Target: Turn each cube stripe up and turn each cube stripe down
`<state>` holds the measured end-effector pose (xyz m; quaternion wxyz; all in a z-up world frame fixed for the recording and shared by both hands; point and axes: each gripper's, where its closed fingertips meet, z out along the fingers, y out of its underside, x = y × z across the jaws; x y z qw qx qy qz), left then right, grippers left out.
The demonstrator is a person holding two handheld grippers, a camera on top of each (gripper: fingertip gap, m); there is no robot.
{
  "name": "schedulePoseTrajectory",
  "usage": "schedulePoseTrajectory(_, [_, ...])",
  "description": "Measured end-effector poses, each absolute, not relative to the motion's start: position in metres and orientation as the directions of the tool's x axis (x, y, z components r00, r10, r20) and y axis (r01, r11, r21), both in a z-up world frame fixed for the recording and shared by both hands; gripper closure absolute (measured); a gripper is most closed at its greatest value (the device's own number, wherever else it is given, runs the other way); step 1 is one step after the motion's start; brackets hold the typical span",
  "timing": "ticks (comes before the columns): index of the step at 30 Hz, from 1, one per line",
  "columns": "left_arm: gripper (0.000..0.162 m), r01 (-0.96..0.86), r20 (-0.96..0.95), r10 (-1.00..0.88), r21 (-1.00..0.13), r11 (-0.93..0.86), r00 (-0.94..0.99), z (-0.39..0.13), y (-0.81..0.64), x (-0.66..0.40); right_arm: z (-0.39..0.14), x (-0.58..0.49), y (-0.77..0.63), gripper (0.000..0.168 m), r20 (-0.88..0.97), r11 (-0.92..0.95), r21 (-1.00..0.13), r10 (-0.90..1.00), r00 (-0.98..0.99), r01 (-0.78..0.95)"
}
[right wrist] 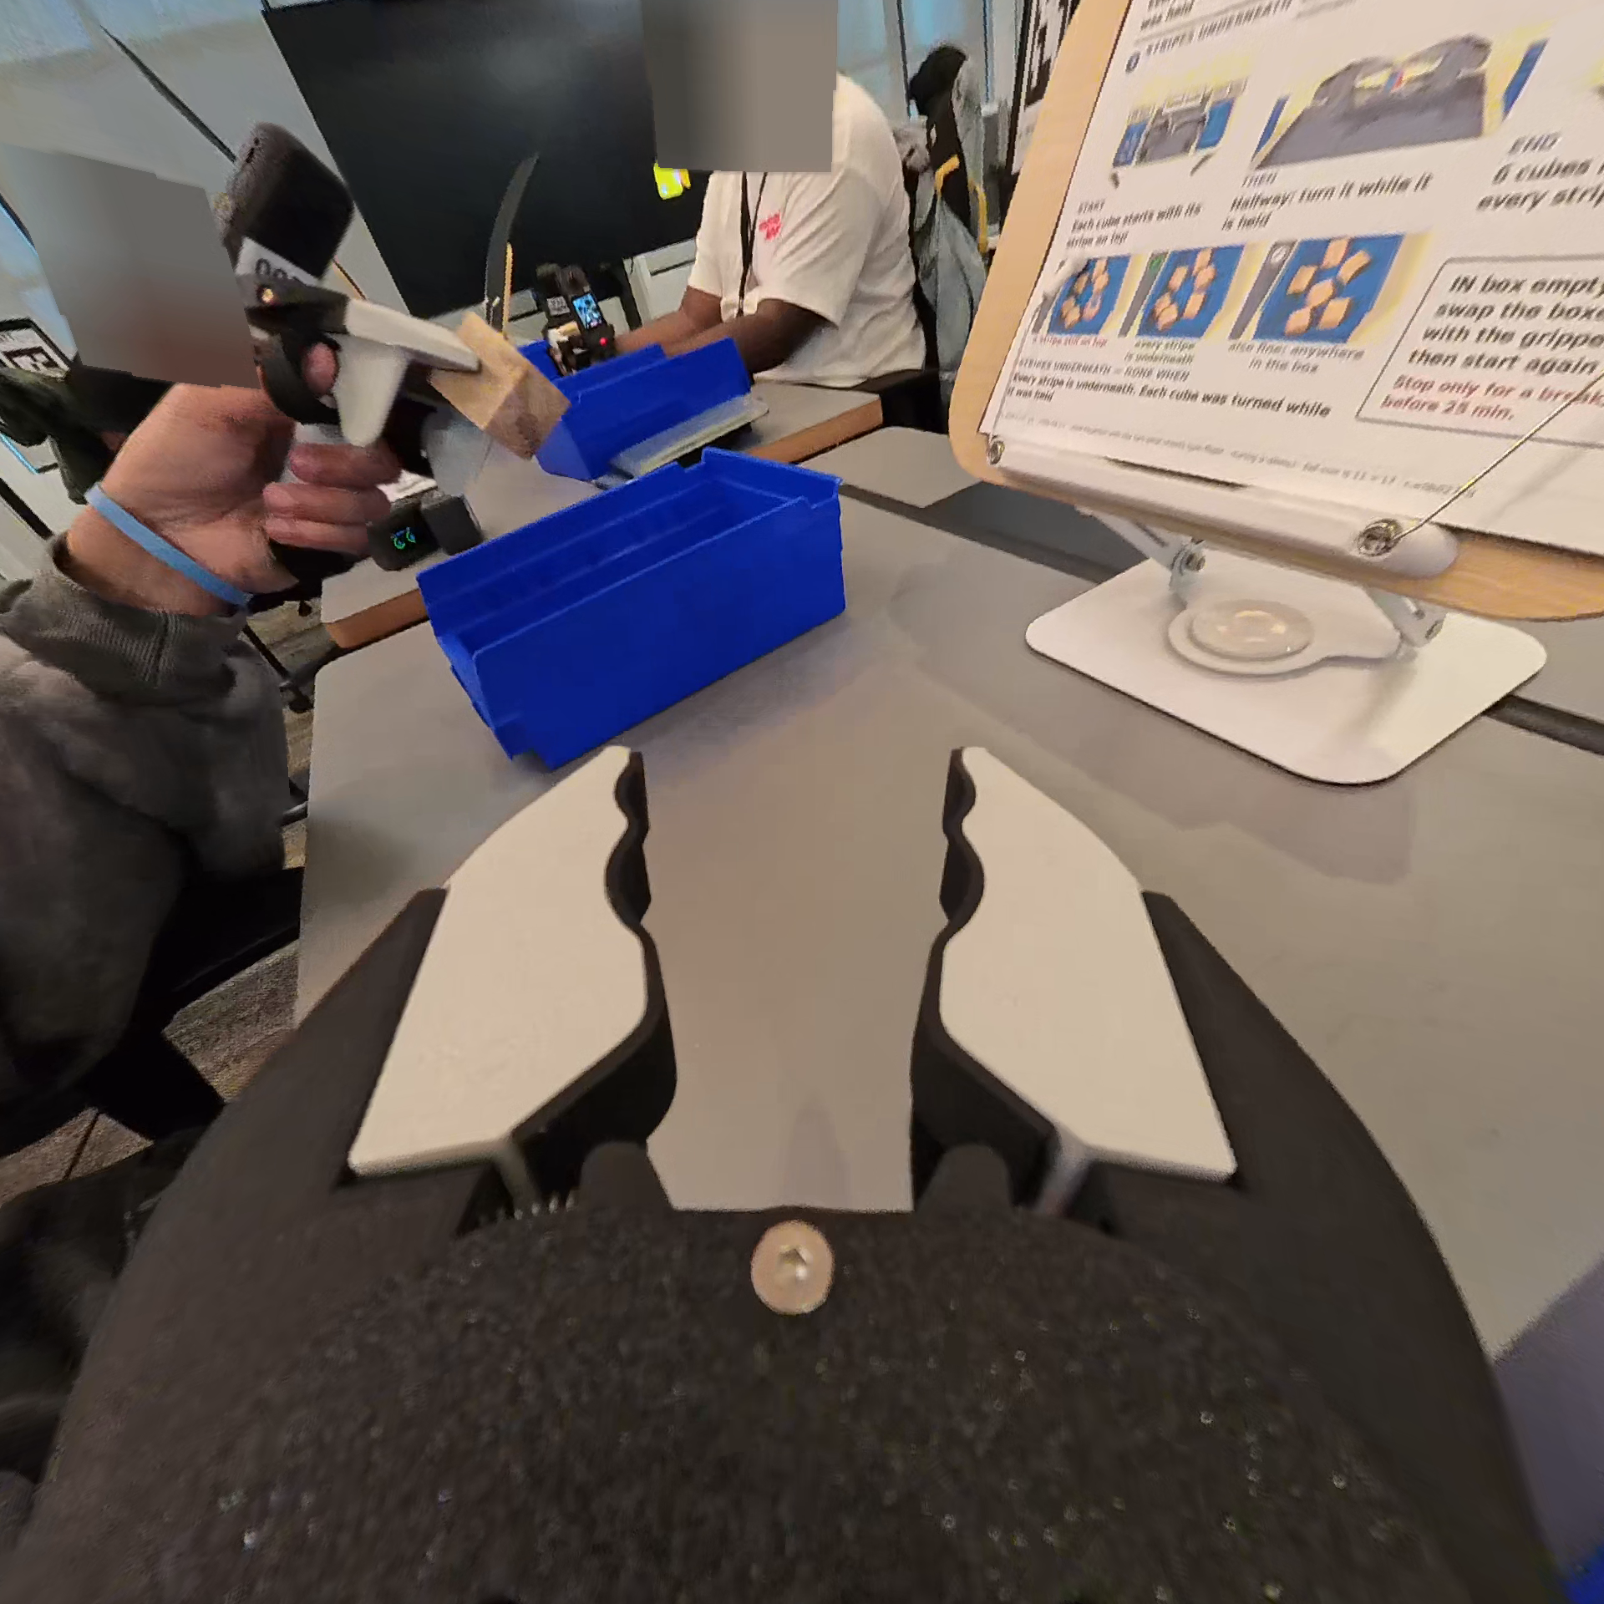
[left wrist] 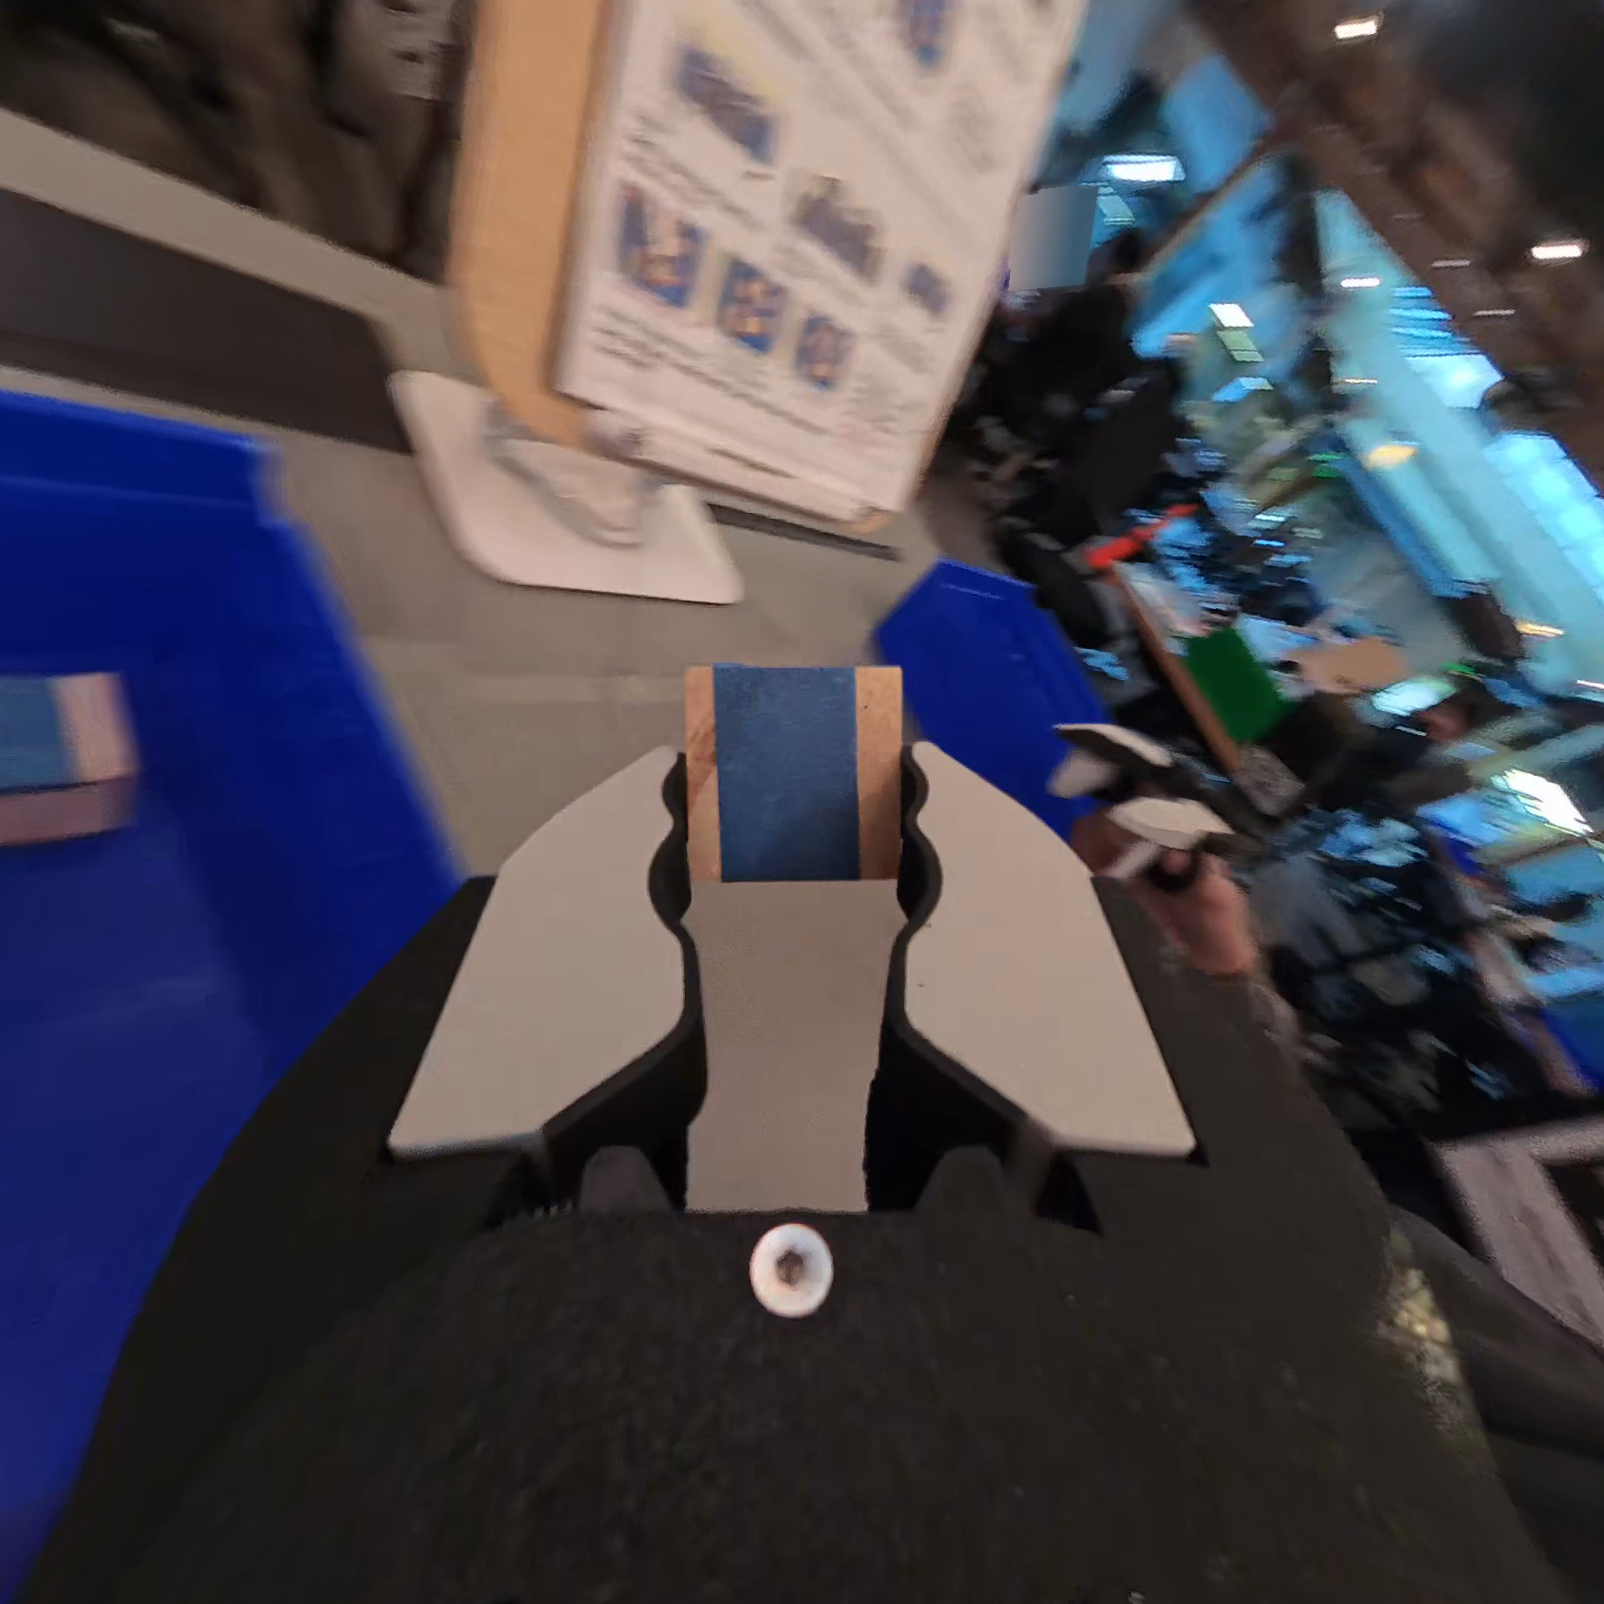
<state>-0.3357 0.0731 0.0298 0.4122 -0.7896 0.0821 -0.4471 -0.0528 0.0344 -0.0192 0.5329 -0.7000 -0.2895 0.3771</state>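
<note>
The left gripper (left wrist: 790,811) clamped the striped cube (left wrist: 792,772) above the blue bin (right wrist: 634,599). The right gripper (right wrist: 794,833) gaped empty beside that bin. A loosened squeeze mid-turn could have dropped the cube outside it.

1. The left gripper (left wrist: 792,811) is clamped on a wooden cube (left wrist: 792,772), raised above the blue bin (right wrist: 634,599).
2. The left hand (right wrist: 208,495) wraps its handle, a blue band on the wrist.
3. The right gripper (right wrist: 794,833) has its jaws spread wide, holding nothing, near that bin.
</note>
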Motion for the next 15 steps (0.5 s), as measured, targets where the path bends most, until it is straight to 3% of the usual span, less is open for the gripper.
schedulePoseTrajectory(8, [0.118, 0.103, 0.837, -0.539, -0.546, -0.831, 0.095, 0.019, 0.027, -0.177, -0.025, -0.069, 0.029, 0.101, -0.009, -0.056, -0.995, 0.863, 0.505, 0.078])
schedulePoseTrajectory(11, [0.118, 0.046, 0.897, -0.442, -0.441, -0.896, -0.023, 0.003, 0.011, -0.136, -0.023, -0.082, 0.012, 0.101, 0.079, 0.046, -0.995, 0.903, 0.423, 0.088])
schedulePoseTrajectory(15, [0.118, 0.032, 0.956, -0.219, -0.216, -0.976, -0.195, -0.011, 0.004, -0.11, -0.028, -0.095, -0.004, 0.098, 0.155, 0.122, -0.986, 0.926, 0.345, 0.114])
